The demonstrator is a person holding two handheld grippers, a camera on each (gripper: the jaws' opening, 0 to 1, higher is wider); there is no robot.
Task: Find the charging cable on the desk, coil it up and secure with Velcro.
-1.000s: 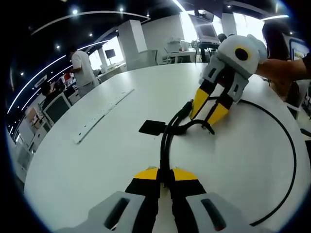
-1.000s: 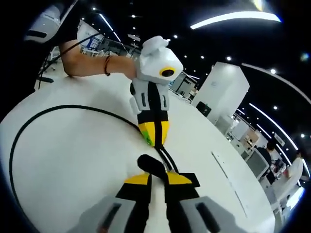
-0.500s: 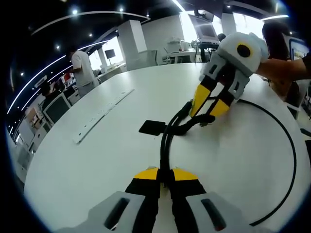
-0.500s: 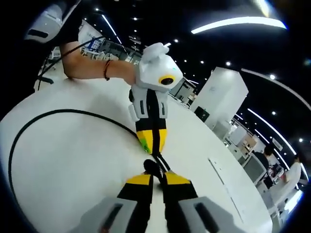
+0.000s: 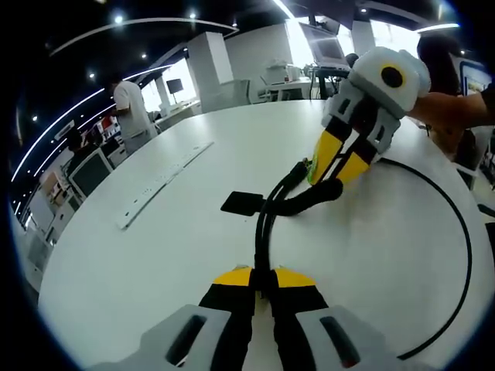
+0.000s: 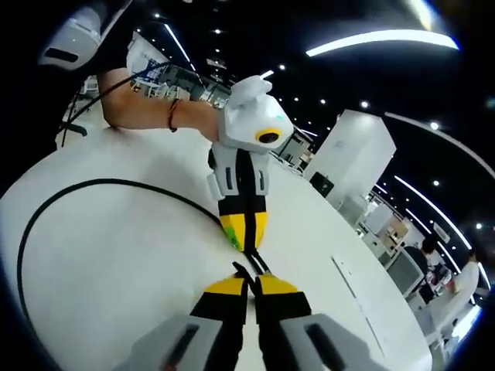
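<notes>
The black charging cable (image 5: 261, 232) runs in doubled strands from my left gripper (image 5: 264, 272), which is shut on it at the bottom of the left gripper view. A flat black Velcro tab (image 5: 241, 203) lies on the table beside the strands. My right gripper (image 5: 329, 179) reaches in from the upper right and is shut on the black Velcro strap (image 5: 309, 196) that branches off the bundle. In the right gripper view, the right gripper (image 6: 251, 280) pinches that strap (image 6: 244, 270) just in front of the left gripper (image 6: 244, 236). The rest of the cable (image 6: 31, 224) sweeps wide over the table.
The round white table (image 5: 155, 263) carries a long white strip (image 5: 162, 184) at the left. The cable's big loop (image 5: 466, 232) curves along the right side. A person's bare arm (image 6: 147, 108) holds the left gripper. People stand at desks (image 5: 128, 108) in the background.
My right gripper's jaws have gone from open to shut on the Velcro strap, and the strap now stands lifted and stretched toward it. The left gripper has kept its hold.
</notes>
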